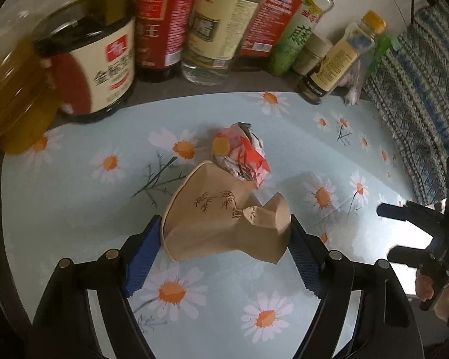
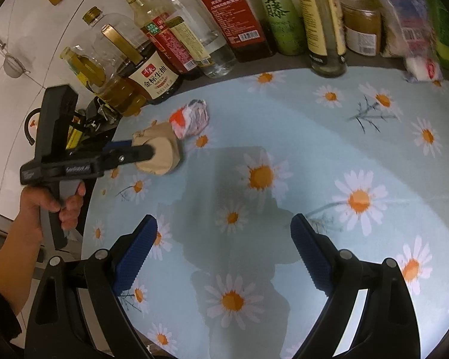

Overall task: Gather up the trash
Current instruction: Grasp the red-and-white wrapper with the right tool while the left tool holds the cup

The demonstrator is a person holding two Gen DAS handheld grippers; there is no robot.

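two bits of trash on the daisy-print worktop [image 1: 74, 224], with a whole row of sauce and oil bottles [image 1: 212, 24] crowded along the back edge. going big to small: the crushed brown paper cup [image 1: 221, 221] lies on its side right between the left gripper [image 1: 224, 233] pads, and the crumpled red-and-white wrapper [image 1: 242, 155] sits just behind it, touching or nearly touching the cup's base.

what could go wrong, my guess: the cup is already dented and soft, so a harder squeeze might just fold it and let it squirt out of the pads. lifting it could also drag or knock the wrapper toward the bottles, since the two are so close. and that big soy sauce bottle [image 1: 104, 68] is near enough that a sloppy swing on the way out could clip it.

jaws: the left ones stand fairly wide, with both blue pads pressed against the cup's sides, so it looks gripped across its width. the right gripper [image 2: 224, 248] hovers over bare worktop well apart from the trash, jaws spread wide, nothing between them.
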